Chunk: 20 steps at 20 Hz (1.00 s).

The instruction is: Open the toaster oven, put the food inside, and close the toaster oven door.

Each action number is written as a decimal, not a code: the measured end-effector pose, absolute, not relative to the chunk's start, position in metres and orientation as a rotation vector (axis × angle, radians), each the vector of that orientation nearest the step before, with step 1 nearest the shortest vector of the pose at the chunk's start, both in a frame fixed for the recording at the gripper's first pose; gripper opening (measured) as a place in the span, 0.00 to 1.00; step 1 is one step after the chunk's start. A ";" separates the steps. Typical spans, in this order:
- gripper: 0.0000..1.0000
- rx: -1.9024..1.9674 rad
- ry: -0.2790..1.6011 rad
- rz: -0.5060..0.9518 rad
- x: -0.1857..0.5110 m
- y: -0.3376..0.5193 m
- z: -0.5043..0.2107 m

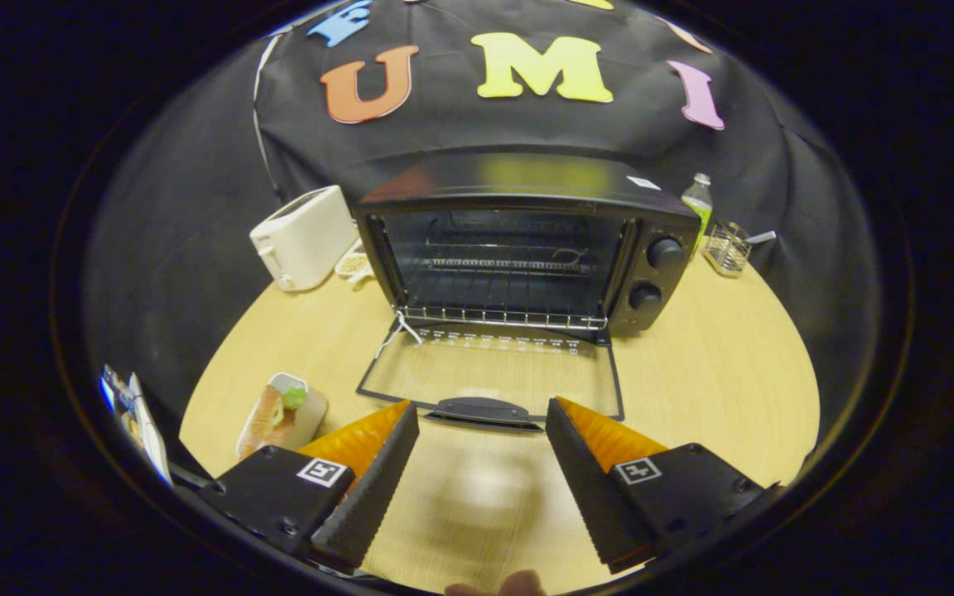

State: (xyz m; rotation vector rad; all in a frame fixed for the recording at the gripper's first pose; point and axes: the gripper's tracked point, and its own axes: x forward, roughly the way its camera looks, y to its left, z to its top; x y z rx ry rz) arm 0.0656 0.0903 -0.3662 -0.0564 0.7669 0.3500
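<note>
A black toaster oven stands on the round wooden table, its glass door folded down flat toward me. The wire rack inside is bare. The door's handle lies just ahead of my fingers. My gripper is open, nothing between its fingers, hovering over the table in front of the door. The food, a sandwich-like piece with a bit of green in a small white tray, rests on the table left of the left finger.
A white toaster stands left of the oven with a small dish beside it. A bottle and a wire holder sit to the oven's right. Papers lie off the table's left edge.
</note>
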 end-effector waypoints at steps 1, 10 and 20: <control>1.00 -0.053 0.774 0.398 0.059 0.093 -0.353; 1.00 0.100 0.998 0.697 0.005 0.139 -0.298; 0.97 0.313 1.335 0.772 -0.023 0.230 -0.387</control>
